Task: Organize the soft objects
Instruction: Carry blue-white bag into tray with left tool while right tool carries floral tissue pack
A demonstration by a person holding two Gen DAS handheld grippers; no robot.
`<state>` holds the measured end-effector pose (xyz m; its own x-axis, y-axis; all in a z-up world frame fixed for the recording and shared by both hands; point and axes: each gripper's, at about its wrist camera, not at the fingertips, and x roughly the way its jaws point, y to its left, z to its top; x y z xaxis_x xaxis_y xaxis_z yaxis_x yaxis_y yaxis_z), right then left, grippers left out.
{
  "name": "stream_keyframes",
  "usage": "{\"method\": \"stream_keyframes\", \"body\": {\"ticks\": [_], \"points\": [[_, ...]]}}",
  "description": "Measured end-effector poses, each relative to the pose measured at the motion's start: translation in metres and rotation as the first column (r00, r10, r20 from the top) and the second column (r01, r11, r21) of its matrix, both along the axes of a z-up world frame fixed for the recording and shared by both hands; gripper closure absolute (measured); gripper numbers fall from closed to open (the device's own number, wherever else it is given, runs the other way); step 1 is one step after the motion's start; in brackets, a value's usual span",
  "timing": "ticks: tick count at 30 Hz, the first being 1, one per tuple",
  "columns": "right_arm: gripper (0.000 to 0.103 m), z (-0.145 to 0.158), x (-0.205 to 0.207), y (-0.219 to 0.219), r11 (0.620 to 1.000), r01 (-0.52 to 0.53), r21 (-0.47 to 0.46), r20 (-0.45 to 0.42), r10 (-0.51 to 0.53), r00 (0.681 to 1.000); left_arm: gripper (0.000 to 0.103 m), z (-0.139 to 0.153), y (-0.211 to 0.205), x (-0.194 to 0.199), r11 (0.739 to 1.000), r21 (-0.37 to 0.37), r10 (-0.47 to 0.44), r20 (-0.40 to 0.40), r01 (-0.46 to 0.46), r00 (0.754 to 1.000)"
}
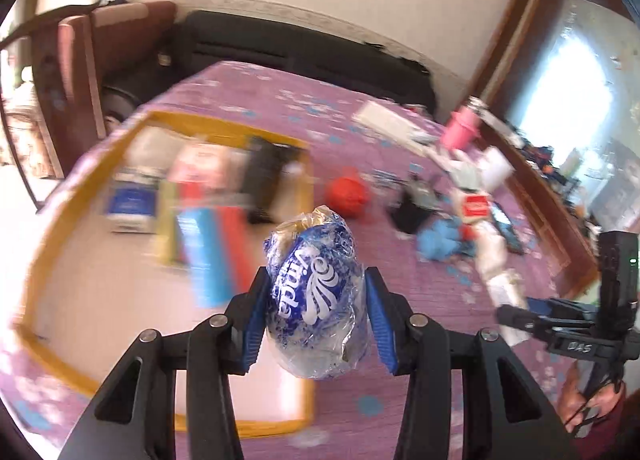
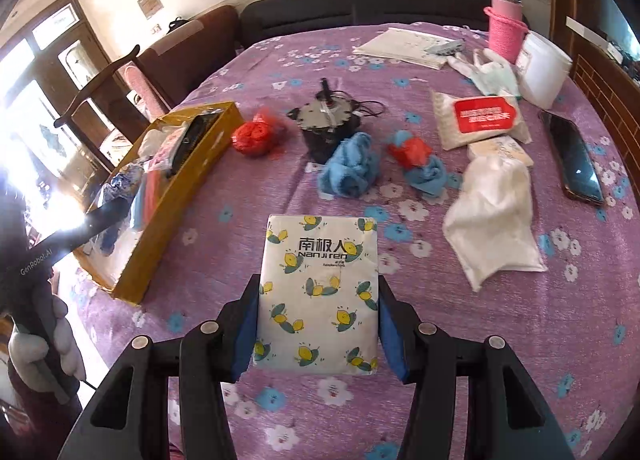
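Observation:
My left gripper (image 1: 316, 280) is shut on a blue and clear Vinda tissue pack (image 1: 314, 292) and holds it above the near right corner of the yellow cardboard box (image 1: 224, 128). The left view is motion-blurred. My right gripper (image 2: 318, 308) is shut on a white lemon-print tissue pack (image 2: 320, 292) above the purple bedspread (image 2: 500, 340). The box also shows at the left in the right wrist view (image 2: 172, 196), holding several packs. Loose on the spread lie a red bundle (image 2: 254, 136), blue cloths (image 2: 350, 166), a white cloth (image 2: 492, 220) and a red-label wipes pack (image 2: 482, 120).
A black round device with a cable (image 2: 326, 124) sits mid-bed. A phone (image 2: 574, 158) lies at the right edge. A pink basket with a flask (image 2: 506, 30), a white tub (image 2: 542, 68) and papers (image 2: 404, 46) stand at the far side. Wooden chairs (image 2: 132, 72) stand to the left.

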<state>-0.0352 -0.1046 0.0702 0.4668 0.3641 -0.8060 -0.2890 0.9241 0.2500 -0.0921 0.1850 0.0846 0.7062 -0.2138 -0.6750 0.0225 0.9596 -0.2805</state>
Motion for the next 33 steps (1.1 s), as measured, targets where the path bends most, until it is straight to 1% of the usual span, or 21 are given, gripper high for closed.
{"method": "stream_keyframes", "body": {"ticks": [2,3,6,9,13,16,17,18,19,20,21,22,24,27,29,31,33], "points": [[0.046,0.003,0.002,0.021,0.999,-0.04,0.004,0.006,0.04,0.999,0.058,-0.002,0.034,0.0,0.996,0.045,0.081,-0.028,-0.079,0.996],[0.046,0.004,0.004,0.033,0.998,-0.061,0.005,0.009,0.061,0.998,0.058,-0.004,0.05,0.001,0.992,0.054,0.115,-0.046,-0.112,0.992],[0.046,0.006,0.011,0.069,0.992,-0.122,0.013,0.01,0.122,0.993,0.058,-0.013,0.086,0.006,0.981,0.081,0.181,-0.083,-0.174,0.98],[0.046,0.009,0.018,0.102,0.985,-0.172,0.019,0.003,0.172,0.985,0.058,-0.022,0.106,0.018,0.976,0.107,0.2,-0.11,-0.189,0.974],[0.046,0.01,0.024,0.144,0.973,-0.229,0.012,-0.005,0.229,0.973,0.057,-0.035,0.121,0.038,0.973,0.128,0.21,-0.157,-0.191,0.965],[0.046,0.006,0.027,0.171,0.965,-0.262,0.016,-0.027,0.262,0.965,0.057,-0.046,0.13,0.051,0.971,0.127,0.226,-0.199,-0.203,0.954],[0.046,0.003,0.028,0.181,0.961,-0.275,0.016,-0.037,0.275,0.961,0.055,-0.049,0.132,0.052,0.969,0.128,0.235,-0.205,-0.212,0.95],[0.046,0.001,0.03,0.188,0.959,-0.284,0.015,-0.045,0.284,0.958,0.052,-0.05,0.135,0.053,0.966,0.133,0.246,-0.201,-0.222,0.948],[0.046,-0.001,0.031,0.195,0.957,-0.29,0.014,-0.052,0.291,0.955,0.05,-0.049,0.138,0.054,0.968,0.117,0.243,-0.195,-0.224,0.95],[0.046,-0.004,0.033,0.203,0.955,-0.297,0.014,-0.062,0.297,0.953,0.049,-0.047,0.141,0.053,0.971,0.086,0.234,-0.188,-0.221,0.954],[0.046,-0.008,0.035,0.211,0.953,-0.303,0.016,-0.074,0.303,0.95,0.043,-0.045,0.144,0.05,0.974,0.056,0.227,-0.178,-0.22,0.957],[0.046,-0.011,0.037,0.219,0.951,-0.31,0.021,-0.084,0.31,0.947,0.038,-0.04,0.146,0.044,0.975,0.029,0.221,-0.155,-0.219,0.963],[0.046,-0.019,0.04,0.23,0.946,-0.323,0.03,-0.105,0.324,0.94,0.034,-0.029,0.147,0.032,0.976,0.005,0.215,-0.104,-0.216,0.971],[0.046,-0.029,0.044,0.251,0.939,-0.343,0.029,-0.126,0.344,0.93,0.028,-0.014,0.15,0.01,0.973,0.002,0.23,-0.032,-0.23,0.973],[0.046,-0.034,0.047,0.265,0.934,-0.356,0.024,-0.127,0.356,0.926,0.027,-0.007,0.151,-0.001,0.969,0.02,0.247,0.002,-0.247,0.969],[0.046,-0.038,0.047,0.279,0.93,-0.367,0.003,-0.111,0.365,0.924,0.027,-0.002,0.151,-0.011,0.963,0.033,0.266,0.035,-0.267,0.963],[0.045,-0.038,0.046,0.29,0.926,-0.377,-0.018,-0.076,0.375,0.924,0.027,0.003,0.15,-0.021,0.954,0.047,0.292,0.084,-0.297,0.953]]}}
